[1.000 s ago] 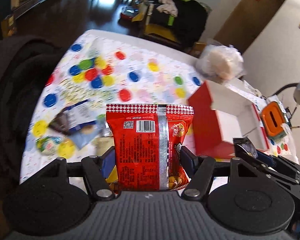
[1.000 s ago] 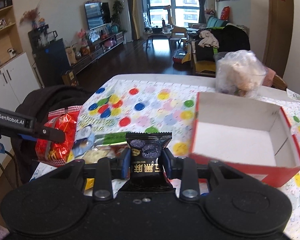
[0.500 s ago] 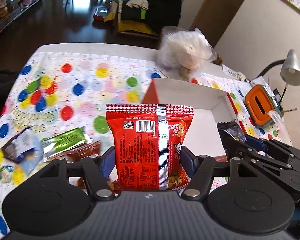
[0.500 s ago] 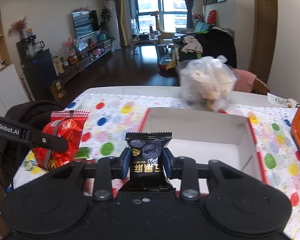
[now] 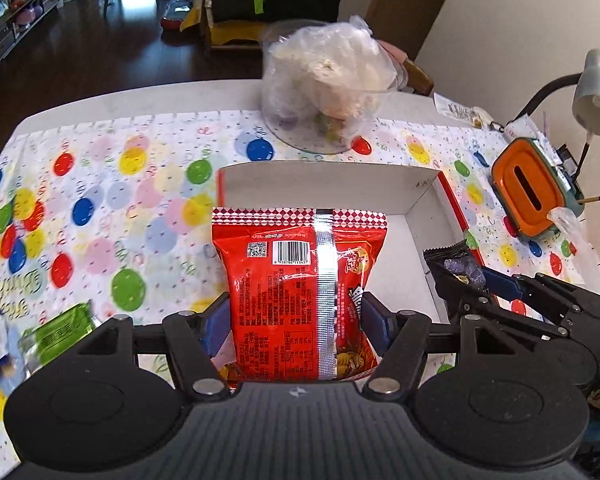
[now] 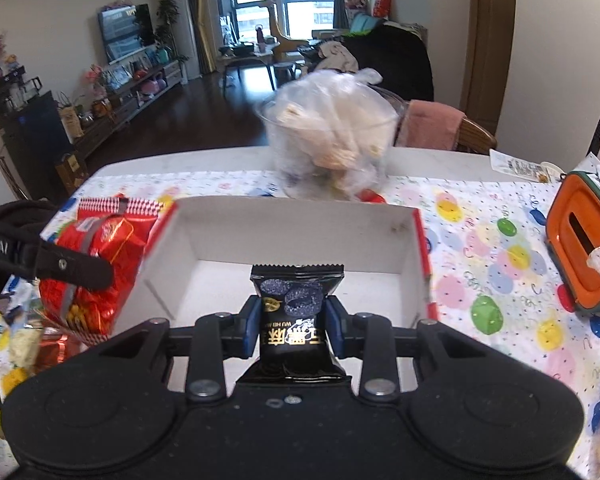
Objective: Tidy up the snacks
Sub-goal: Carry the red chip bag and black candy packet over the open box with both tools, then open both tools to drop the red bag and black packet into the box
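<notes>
My left gripper (image 5: 296,326) is shut on a red snack bag (image 5: 296,280) with a barcode, held upright over the left front edge of the red box (image 5: 328,182). In the right wrist view that red snack bag (image 6: 96,264) hangs at the box's left wall. My right gripper (image 6: 294,330) is shut on a small black snack packet (image 6: 296,308), just above the front of the white-lined box (image 6: 300,226), which has nothing inside. From the left wrist view the black packet (image 5: 456,268) shows at the box's right front corner.
A clear bowl with a plastic bag of food (image 5: 326,80) stands behind the box. An orange-lidded container (image 5: 528,188) and a desk lamp (image 5: 596,96) sit at the right. A green packet (image 5: 60,330) and other snacks lie at the left on the balloon tablecloth (image 5: 100,208).
Both grippers have carried their snacks to the right across the table, from beside the loose snack pile to over the red box. Both grips stayed the same.
</notes>
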Tool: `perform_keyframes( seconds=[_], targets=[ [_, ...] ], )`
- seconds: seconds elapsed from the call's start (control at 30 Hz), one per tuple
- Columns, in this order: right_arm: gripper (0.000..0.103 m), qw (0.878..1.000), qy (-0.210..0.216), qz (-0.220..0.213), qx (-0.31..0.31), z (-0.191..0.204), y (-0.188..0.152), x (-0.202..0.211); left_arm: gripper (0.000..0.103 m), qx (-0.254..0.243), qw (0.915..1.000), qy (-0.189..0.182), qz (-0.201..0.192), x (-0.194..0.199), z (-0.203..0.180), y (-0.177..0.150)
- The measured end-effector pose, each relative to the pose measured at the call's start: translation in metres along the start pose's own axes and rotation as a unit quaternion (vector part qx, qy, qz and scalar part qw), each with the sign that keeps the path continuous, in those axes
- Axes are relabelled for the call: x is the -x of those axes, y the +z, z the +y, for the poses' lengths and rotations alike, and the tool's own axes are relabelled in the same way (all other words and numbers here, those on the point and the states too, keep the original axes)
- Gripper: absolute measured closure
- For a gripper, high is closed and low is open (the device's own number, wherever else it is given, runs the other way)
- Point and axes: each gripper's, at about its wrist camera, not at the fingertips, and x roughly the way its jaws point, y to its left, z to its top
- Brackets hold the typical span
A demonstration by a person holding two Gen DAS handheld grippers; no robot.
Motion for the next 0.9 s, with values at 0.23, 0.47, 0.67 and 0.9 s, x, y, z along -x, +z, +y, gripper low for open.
perform_keyframes(
  seconds=[0.23,0.47,0.67,0.9],
  targets=[
    [0.070,0.999,-0.004,0.035,0.004,-0.019,-0.003,-0.029,0.036,-0.018,0.9988,0.018,0.042,-0.051,-0.023,0.013],
    [0.070,0.997,-0.003,0.077,0.028,-0.020,-0.008,-0.061,0.036,-0.040,0.9951,0.040,0.081,-0.092,-0.036,0.021],
    [0.070,0.992,0.001,0.113,0.047,-0.013,-0.014,-0.079,0.036,-0.061,0.9900,0.053,0.116,-0.117,-0.043,0.017],
    [0.070,0.989,0.003,0.138,0.055,-0.011,-0.021,-0.087,0.036,-0.096,0.9846,0.070,0.128,-0.126,-0.054,0.012]
  ],
)
